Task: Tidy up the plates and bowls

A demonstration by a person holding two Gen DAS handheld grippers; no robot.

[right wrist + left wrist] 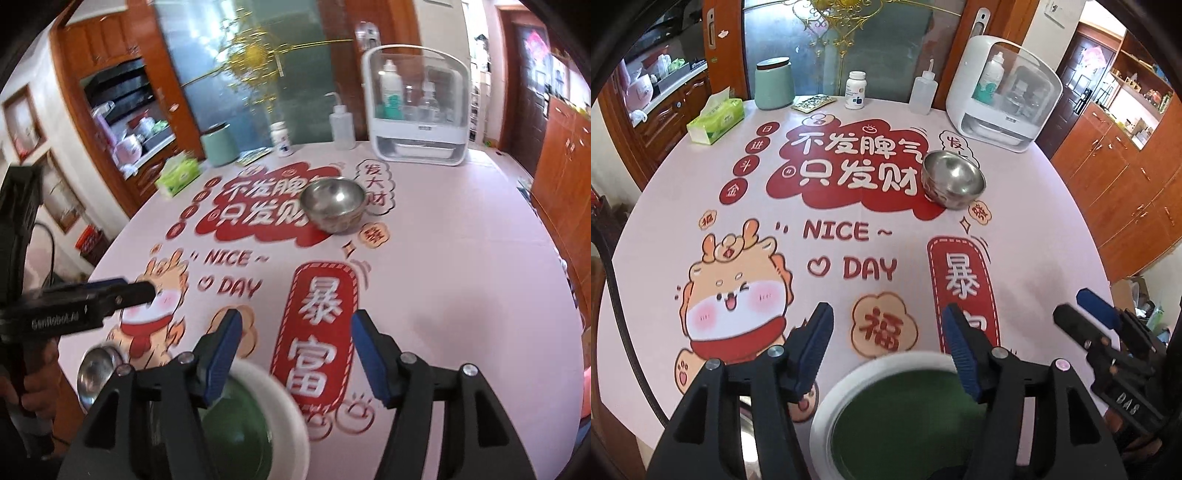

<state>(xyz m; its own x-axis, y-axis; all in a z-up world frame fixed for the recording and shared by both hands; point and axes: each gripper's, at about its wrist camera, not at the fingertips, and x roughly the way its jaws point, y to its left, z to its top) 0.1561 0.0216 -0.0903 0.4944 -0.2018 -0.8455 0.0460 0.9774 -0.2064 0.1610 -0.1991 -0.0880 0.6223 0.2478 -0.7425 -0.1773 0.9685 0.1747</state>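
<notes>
At the near edge of a round table spread with a pink cartoon cloth, a white-rimmed bowl with a dark green inside sits below the left gripper, whose blue-padded fingers stand apart and hold nothing. Just left of it lies a shallow steel dish, partly hidden. The right gripper, to the right of the green bowl, is likewise spread and empty. Farther off, right of centre, a steel bowl stands upright on the red lettering, shiny and empty. Along the far edge stand a tissue pack, a green jar, a pill bottle, a squeeze bottle and a white cabinet.
</notes>
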